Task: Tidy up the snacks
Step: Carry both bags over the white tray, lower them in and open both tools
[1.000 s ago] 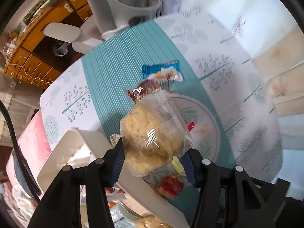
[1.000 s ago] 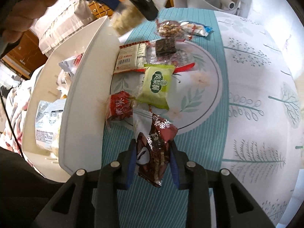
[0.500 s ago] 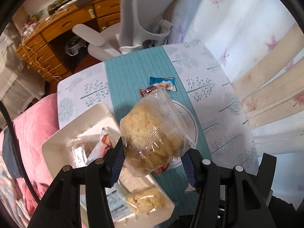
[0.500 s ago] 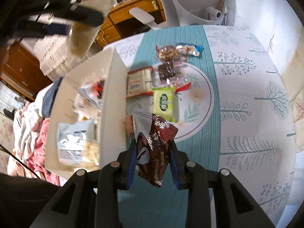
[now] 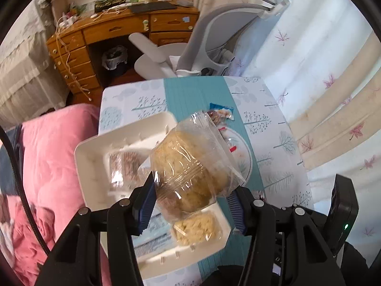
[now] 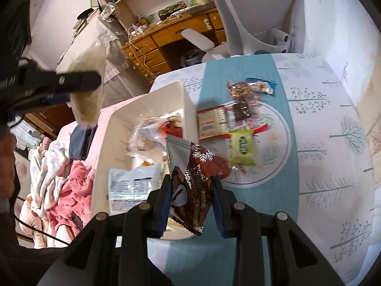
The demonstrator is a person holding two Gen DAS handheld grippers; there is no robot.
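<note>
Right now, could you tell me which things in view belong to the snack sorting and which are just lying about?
Part of the job:
- rice cake packet in the left gripper
- brown snowflake packet in the right gripper
- white bin
- green packet
- blue packet

Just lying about:
- office chair
- wooden desk
- pink blanket

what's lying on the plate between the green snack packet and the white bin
In the right wrist view, a red-and-white labelled packet lies between the green packet and the white bin, its edge against the bin's wall.
</note>
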